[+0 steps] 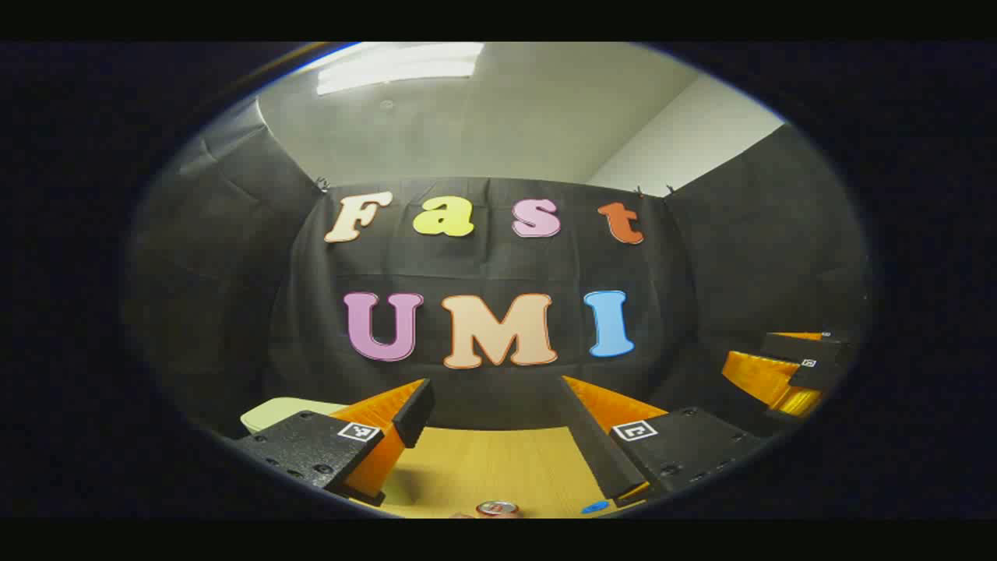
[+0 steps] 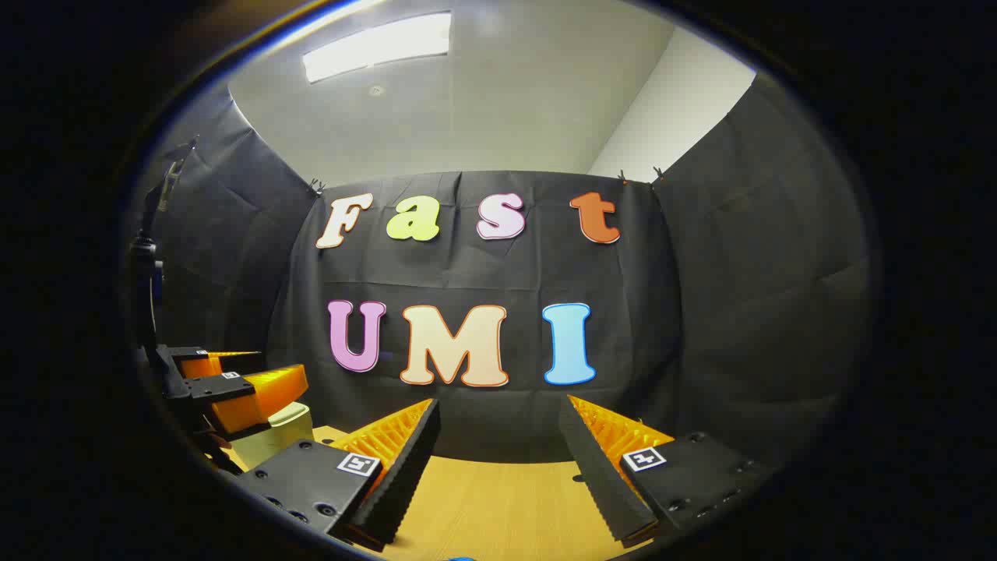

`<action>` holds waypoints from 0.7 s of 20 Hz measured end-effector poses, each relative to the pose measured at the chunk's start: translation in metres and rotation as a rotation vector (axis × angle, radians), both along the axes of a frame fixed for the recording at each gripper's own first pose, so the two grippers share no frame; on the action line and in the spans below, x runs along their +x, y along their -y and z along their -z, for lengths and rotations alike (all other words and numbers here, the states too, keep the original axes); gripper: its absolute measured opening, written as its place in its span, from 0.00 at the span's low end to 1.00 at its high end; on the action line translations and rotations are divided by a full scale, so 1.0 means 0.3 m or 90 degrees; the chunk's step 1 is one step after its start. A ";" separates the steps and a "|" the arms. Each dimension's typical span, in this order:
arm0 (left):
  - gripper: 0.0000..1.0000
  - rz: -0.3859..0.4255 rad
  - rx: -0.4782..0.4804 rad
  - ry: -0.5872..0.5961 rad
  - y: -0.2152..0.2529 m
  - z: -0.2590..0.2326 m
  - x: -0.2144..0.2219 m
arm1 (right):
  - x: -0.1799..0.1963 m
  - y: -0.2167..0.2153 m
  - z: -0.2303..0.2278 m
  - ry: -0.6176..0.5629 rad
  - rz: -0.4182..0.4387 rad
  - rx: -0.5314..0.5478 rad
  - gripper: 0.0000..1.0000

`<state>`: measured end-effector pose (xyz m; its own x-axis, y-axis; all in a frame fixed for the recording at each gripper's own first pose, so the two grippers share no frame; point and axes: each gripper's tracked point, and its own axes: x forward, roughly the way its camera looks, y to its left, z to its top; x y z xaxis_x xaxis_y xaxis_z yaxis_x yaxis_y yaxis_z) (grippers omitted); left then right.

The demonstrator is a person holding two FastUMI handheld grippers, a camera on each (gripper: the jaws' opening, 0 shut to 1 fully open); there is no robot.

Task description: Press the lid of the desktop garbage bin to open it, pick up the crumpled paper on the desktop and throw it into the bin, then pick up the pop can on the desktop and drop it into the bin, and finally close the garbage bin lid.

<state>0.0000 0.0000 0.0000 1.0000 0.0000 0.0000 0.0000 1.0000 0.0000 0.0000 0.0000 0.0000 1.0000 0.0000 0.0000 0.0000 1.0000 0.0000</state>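
Much of the table [image 1: 498, 467] is cut off at the bottom of both views. In the left gripper view, only the top of the pop can [image 1: 497, 508] peeks in at the bottom edge, with a small blue spot [image 1: 594, 507] on the wood just to its right, too small to make out. The garbage bin [image 1: 284, 411] shows as a pale green lid corner behind the left gripper's own finger; in the right gripper view it sits partly hidden under the other gripper, at far left.

The left gripper [image 1: 498, 409] has its jaws spread wide, holding nothing. The pop can lies below and between them, nearer the camera than the fingertips, not touching either. The bin is off to the left of the jaws. The right gripper [image 2: 498, 428] also has its jaws wide apart and empty, over bare wood; it appears again at the right edge of the left gripper view, raised above the table.

The table is light wood. Black cloth forms the booth walls, with a white ceiling and a lit ceiling light [image 2: 378, 45] above.
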 end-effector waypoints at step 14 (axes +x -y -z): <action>0.90 -0.034 0.011 -0.022 -0.054 0.038 0.001 | 0.050 0.011 0.060 -0.041 0.010 0.025 0.97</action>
